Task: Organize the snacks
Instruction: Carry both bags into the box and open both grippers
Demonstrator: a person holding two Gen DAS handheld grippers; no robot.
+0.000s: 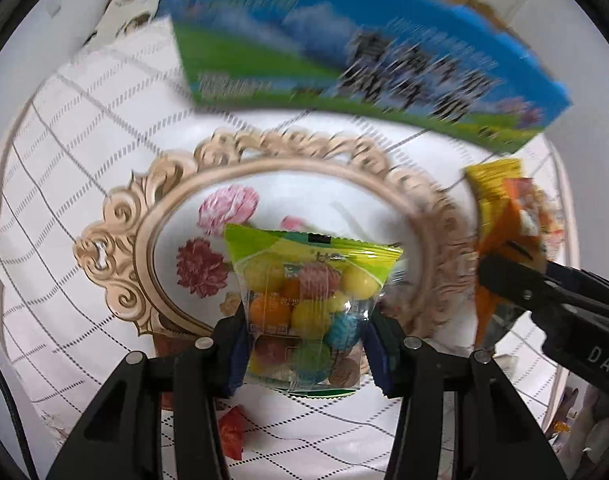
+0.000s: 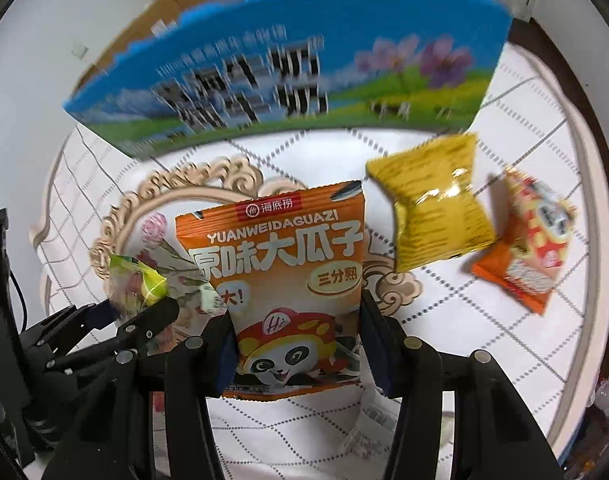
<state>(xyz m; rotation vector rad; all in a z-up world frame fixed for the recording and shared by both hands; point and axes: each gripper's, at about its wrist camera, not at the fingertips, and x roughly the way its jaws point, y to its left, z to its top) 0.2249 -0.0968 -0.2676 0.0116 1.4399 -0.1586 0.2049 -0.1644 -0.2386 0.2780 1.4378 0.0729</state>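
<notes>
My left gripper (image 1: 304,332) is shut on a clear green-topped bag of coloured candy balls (image 1: 308,296), held above the ornate floral tray (image 1: 104,256). It also shows at the left of the right wrist view (image 2: 136,312) with the candy bag (image 2: 134,280). My right gripper (image 2: 296,332) is shut on an orange sunflower-seed packet (image 2: 288,280) with a panda, held over the tray's (image 2: 116,216) right side. The right gripper shows in the left wrist view (image 1: 500,280) with the orange packet (image 1: 504,248).
A blue and green printed carton (image 2: 288,64) stands at the back of the white gridded tablecloth (image 2: 444,320). A yellow snack bag (image 2: 432,208) and a red-orange packet (image 2: 532,240) lie right of the tray. A small red wrapper (image 1: 232,432) lies below my left fingers.
</notes>
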